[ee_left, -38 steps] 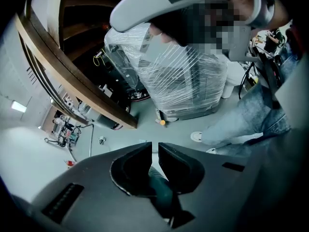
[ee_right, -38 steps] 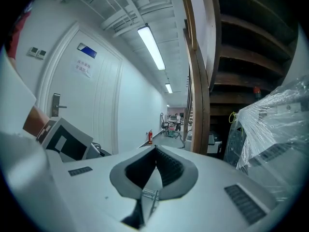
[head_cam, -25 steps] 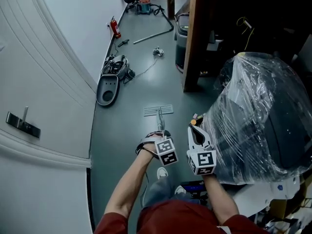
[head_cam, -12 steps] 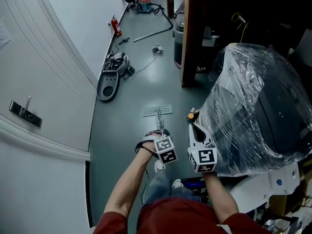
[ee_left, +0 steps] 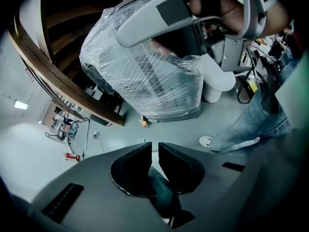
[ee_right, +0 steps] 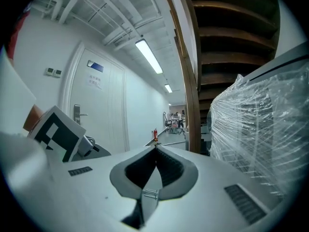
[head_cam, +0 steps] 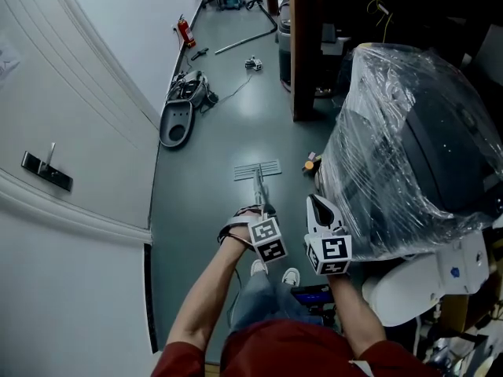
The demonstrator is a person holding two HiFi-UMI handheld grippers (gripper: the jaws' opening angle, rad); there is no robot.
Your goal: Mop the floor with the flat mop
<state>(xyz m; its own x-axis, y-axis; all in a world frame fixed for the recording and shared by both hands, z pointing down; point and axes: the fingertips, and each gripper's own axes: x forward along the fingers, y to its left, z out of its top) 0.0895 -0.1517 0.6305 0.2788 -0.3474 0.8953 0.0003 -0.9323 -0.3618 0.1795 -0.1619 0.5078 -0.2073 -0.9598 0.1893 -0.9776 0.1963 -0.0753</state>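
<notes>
The flat mop's grey head (head_cam: 257,170) lies on the grey-green floor (head_cam: 196,195) ahead of me, and its thin handle (head_cam: 259,188) runs back to my left gripper (head_cam: 259,214). That gripper is shut on the handle's dark grip (ee_left: 161,192), seen between the jaws in the left gripper view. My right gripper (head_cam: 318,210) hovers just right of it, its jaw tips meeting (ee_right: 155,149) with nothing between them.
A big plastic-wrapped bulk (head_cam: 409,140) fills the right side, with a wooden post (head_cam: 302,45) behind it. A small orange object (head_cam: 311,164) lies at its foot. Along the left wall (head_cam: 118,61) are a grey base (head_cam: 176,122), cables and a red extinguisher (head_cam: 185,31). My shoes (head_cam: 289,276) stand below.
The head view has shifted, so the mop head and clutter sit slightly differently in frame. Both grippers keep their hold and spacing; the mop head has barely moved.
</notes>
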